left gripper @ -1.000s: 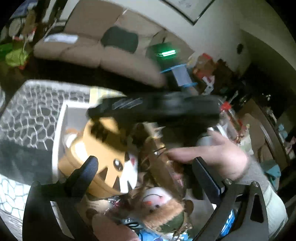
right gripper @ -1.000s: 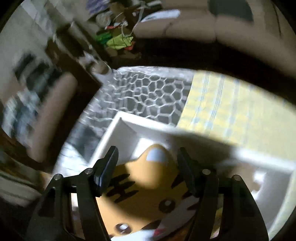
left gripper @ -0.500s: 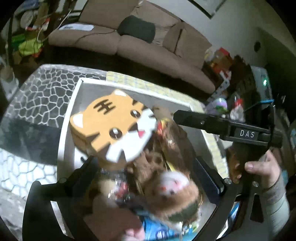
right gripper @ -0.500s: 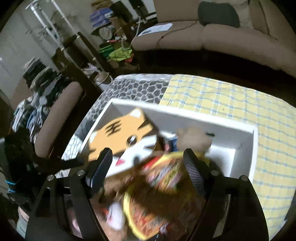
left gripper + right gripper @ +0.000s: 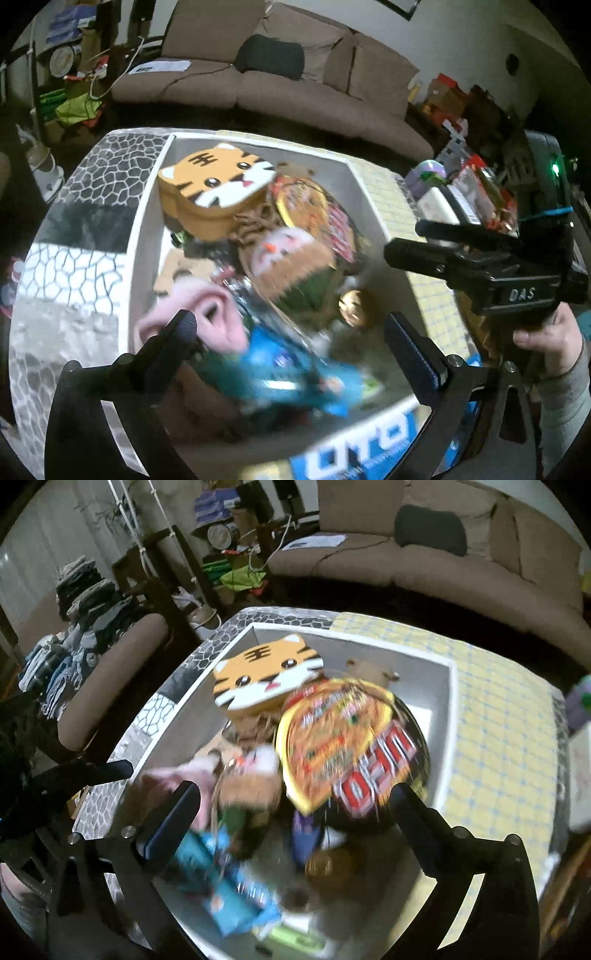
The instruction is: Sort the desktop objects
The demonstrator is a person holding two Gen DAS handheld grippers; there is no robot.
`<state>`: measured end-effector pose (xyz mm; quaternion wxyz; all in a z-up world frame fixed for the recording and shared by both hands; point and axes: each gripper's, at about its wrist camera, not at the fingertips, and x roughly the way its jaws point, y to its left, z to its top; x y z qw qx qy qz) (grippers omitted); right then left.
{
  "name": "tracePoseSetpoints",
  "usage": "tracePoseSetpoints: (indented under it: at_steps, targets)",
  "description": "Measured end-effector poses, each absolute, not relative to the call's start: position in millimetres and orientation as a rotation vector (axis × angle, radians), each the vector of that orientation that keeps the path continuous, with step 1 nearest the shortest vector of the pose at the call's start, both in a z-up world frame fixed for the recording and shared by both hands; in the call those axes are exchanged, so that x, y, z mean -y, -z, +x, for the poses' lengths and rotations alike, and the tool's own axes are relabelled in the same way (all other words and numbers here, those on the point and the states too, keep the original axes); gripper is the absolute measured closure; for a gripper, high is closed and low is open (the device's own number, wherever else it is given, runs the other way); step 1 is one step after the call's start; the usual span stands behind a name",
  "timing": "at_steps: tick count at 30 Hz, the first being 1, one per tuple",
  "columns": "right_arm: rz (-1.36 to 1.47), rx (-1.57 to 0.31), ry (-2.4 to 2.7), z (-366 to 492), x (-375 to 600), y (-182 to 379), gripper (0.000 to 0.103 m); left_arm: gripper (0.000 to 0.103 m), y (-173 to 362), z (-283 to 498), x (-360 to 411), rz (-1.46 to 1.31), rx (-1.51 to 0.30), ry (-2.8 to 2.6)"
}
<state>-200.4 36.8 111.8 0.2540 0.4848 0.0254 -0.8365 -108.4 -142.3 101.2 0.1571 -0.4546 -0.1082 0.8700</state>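
Observation:
A white box on the table holds a pile of objects: an orange tiger-face case, a round noodle bowl with a yellow and red lid, a brown plush toy, a pink cloth and a blue packet. My left gripper is open and empty above the near end of the box. My right gripper is open and empty above the pile; it also shows at the right of the left wrist view.
The table has a grey stone-pattern cover and a yellow checked cloth. Boxes and packets clutter its right side. A brown sofa stands behind, and a chair with stacked clothes is at the left.
Both grippers have pulled up and back from the box, so the whole pile now shows. The right gripper has moved away from over the tiger case to the right side.

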Motion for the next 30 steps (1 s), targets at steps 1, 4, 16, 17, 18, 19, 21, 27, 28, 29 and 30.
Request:
tracePoseSetpoints:
  at_steps: [1, 4, 16, 17, 18, 19, 21, 27, 28, 29, 30]
  targets:
    - [1.313, -0.049, 2.278, -187.8, -44.1, -116.0, 0.000, 0.000, -104.5, -100.0, 138.9, -1.293, 0.314, -2.493]
    - [1.300, -0.027, 2.307, -147.8, -63.3, -128.1, 0.000, 0.000, -113.0, -67.6, 122.6, -1.271, 0.293, -2.502]
    - [1.275, 0.034, 2.433, -19.3, -142.1, -136.3, 0.000, 0.000, -100.5, 30.3, 54.7, -1.235, 0.204, -2.523]
    - [1.279, 0.044, 2.445, -13.0, -149.6, -133.6, 0.000, 0.000, -96.4, 34.1, 52.5, -1.240, 0.211, -2.527]
    - [1.285, 0.055, 2.460, -6.6, -157.4, -129.6, 0.000, 0.000, -91.8, 37.9, 49.6, -1.246, 0.219, -2.529]
    - [1.293, 0.071, 2.471, 0.0, -167.2, -124.1, 0.000, 0.000, -86.5, 40.9, 46.7, -1.258, 0.230, -2.522]
    - [1.306, 0.101, 2.481, 8.2, -181.6, -115.0, 0.000, 0.000, -75.1, 45.4, 40.0, -1.297, 0.256, -2.501]
    - [1.357, 0.227, 2.499, 26.4, -229.1, -73.9, 0.000, 0.000, -57.6, 46.4, 25.8, -1.277, 0.291, -2.546]
    - [1.364, 0.238, 2.504, 27.5, -233.2, -69.5, 0.000, 0.000, -54.7, 45.8, 24.0, -1.271, 0.292, -2.550]
    - [1.369, 0.245, 2.518, 29.2, -237.3, -64.4, 0.000, 0.000, -50.5, 44.0, 20.7, -1.275, 0.277, -2.561]
    - [1.371, 0.241, 2.534, 30.9, -241.0, -59.5, 0.000, 0.000, -46.9, 42.4, 16.8, -1.285, 0.255, -2.577]
